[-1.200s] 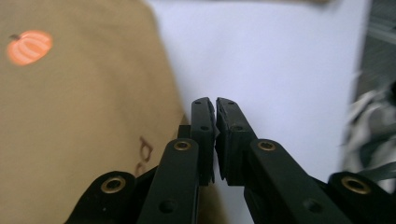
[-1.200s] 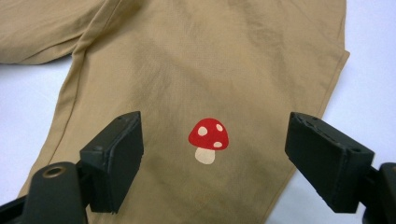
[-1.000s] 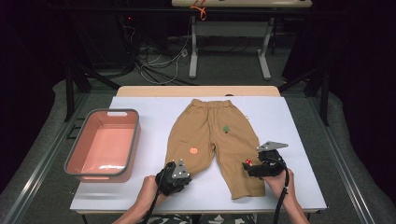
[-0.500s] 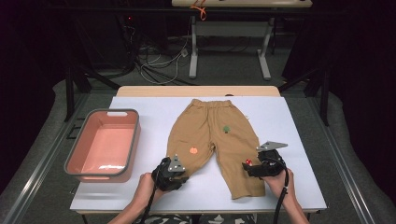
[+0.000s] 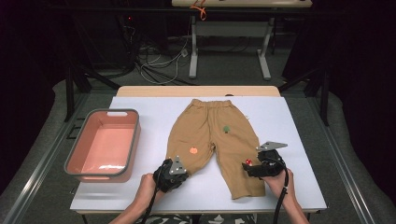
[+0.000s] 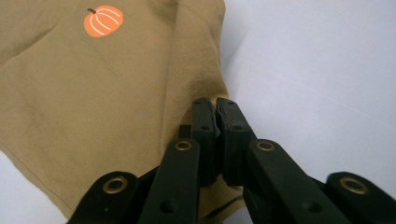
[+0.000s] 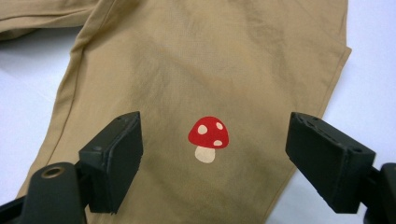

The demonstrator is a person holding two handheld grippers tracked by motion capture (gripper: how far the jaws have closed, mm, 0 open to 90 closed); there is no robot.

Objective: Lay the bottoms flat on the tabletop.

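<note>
Tan trousers (image 5: pixel 212 140) flat on the white table (image 5: pixel 299 186) — no readable writing.
Left gripper (image 6: pixel 215 109) clamps one leg's hem; right gripper (image 7: pixel 212 140) — jaws wide apart — straddles the mushroom print (image 7: pixel 209 138).

the table (image 5: pixel 140 107) has a white top with a light wooden edge along its far side, and it stands on a grey floor (image 5: pixel 299 60) under light that falls mostly on the tabletop, while the room around it lies dark. beyond the table's far edge, a tangle of cables (image 5: pixel 159 60) lies on the floor beside the white legs (image 5: pixel 194 51) of a second table (image 5: pixel 243 3) with a pale wooden top. dark metal struts (image 5: pixel 81 77) slant down to the floor at the table's far left and far right corners, and the far wall is lost in shadow.
</note>
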